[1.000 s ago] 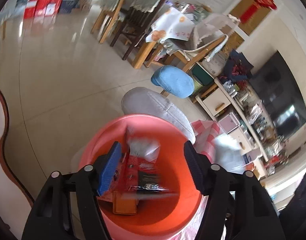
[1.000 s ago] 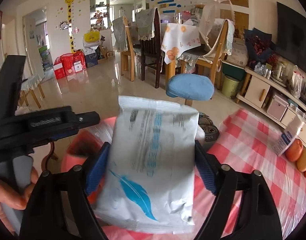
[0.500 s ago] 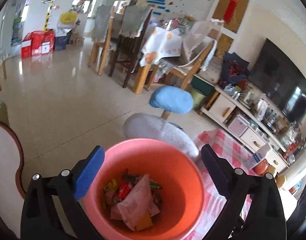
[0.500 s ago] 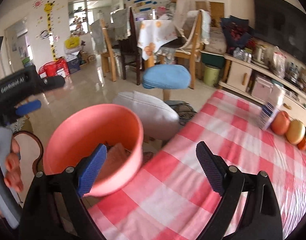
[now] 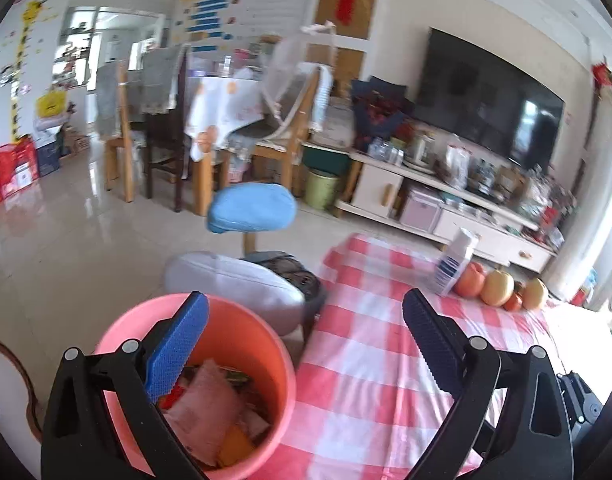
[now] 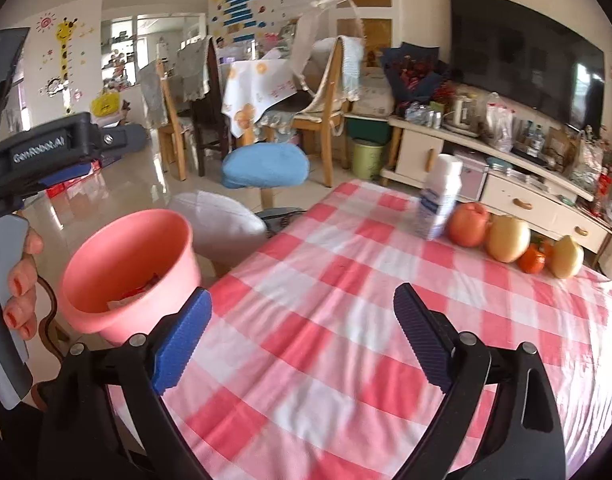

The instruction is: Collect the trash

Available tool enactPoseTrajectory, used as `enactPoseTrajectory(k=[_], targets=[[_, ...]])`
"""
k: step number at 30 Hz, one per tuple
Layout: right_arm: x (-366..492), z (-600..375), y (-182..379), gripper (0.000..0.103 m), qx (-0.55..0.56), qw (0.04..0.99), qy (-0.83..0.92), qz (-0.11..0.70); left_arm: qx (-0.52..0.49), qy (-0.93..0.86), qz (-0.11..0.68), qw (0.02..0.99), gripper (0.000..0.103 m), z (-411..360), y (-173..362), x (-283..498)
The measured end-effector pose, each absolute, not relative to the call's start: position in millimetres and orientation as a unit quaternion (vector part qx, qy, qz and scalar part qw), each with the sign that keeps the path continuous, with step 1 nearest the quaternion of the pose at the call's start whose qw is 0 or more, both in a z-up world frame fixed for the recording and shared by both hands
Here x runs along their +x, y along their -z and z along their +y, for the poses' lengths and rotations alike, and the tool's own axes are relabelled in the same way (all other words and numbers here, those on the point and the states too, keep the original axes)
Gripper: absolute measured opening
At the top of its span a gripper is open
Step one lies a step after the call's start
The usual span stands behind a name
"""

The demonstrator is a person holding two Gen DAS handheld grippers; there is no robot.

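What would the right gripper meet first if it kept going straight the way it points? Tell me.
Most likely the checked tablecloth: the open, empty right gripper tilts down at bare cloth. The white bottle and fruit sit farther back, right of that line; depth is uncertain.

Pink bucket (image 6: 130,276), red-and-white checked tablecloth (image 6: 345,320), blue stool (image 6: 265,166)

Trash (image 5: 210,408) in bucket (image 5: 266,344) beside table (image 5: 369,360)

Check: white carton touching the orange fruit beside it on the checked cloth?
Cannot tell. In the right wrist view the white carton and nearest orange fruit overlap with no visible gap; the left wrist view is blurred there too.
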State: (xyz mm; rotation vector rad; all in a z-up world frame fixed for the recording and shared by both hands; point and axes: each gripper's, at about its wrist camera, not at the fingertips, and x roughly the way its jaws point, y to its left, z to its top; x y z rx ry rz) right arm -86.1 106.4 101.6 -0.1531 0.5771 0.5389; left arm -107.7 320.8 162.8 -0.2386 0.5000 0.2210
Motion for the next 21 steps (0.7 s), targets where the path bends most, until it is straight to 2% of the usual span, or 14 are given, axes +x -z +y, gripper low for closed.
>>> enactPoseTrajectory(k=[10, 21], targets=[[-98.8, 34.6, -113.1, 0.095, -0.058, 0.938, -0.21, 0.269, -0.128, -0.055, 0.254, 0.957, 0.097, 259.9, -169.3, -92.2], [-108.3, -46.8, -120.0, 0.096, -0.025, 0.958, -0.144, 0.248, -0.078, -0.014, 0.261, 0.962, 0.097, 180.1, -179.0, -77.2]])
